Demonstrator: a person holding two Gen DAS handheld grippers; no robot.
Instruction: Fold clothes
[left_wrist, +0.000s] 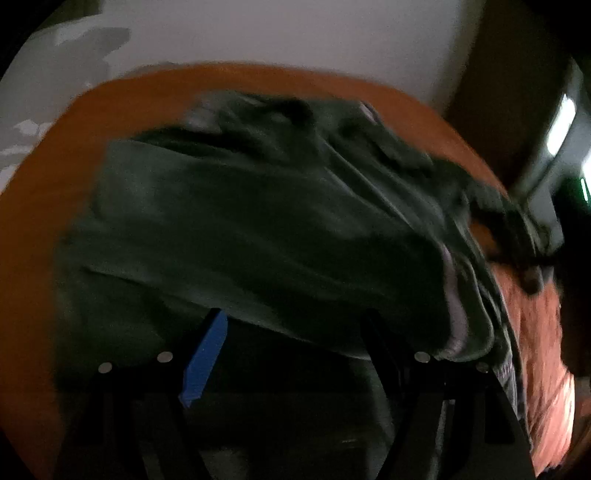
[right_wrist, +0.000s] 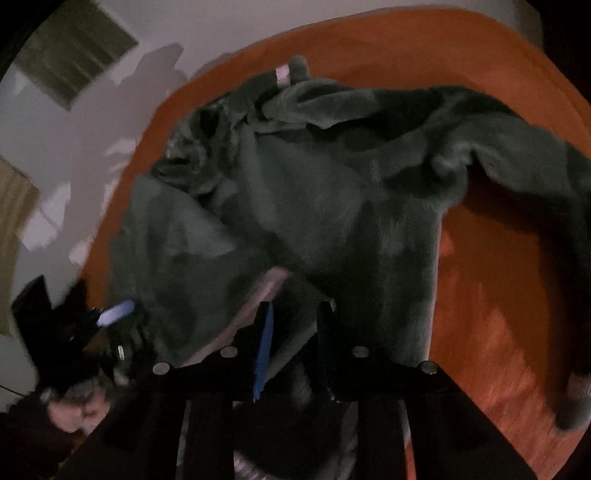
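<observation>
Nearest in the right wrist view, the right gripper (right_wrist: 293, 314) shows its jaws drawn close together, with a fold of the dark green fleece garment (right_wrist: 314, 206) and its pale lining edge lying between them; whether the pads actually press on the cloth cannot be told through the blur. In the left wrist view the left gripper (left_wrist: 295, 325) has its jaws set wide, and the garment's near hem (left_wrist: 295, 325) drapes over the gap between them; contact with either pad cannot be made out. Beyond both grippers the garment (left_wrist: 258, 221) lies crumpled on the round orange counter (left_wrist: 55, 177), body toward the grippers, a sleeve (right_wrist: 517, 155) trailing to one side and a bunched hood or collar (right_wrist: 229, 122) farthest away. Judged from its drape and nap, the fabric is soft, thick and limp, light enough to lift but without stiffness, so it will sag and slide off a shallow pinch. Best holds are probably the hem corners or shoulder seams, where the layers double. Farthest off stands a pale wall (left_wrist: 295, 33).
</observation>
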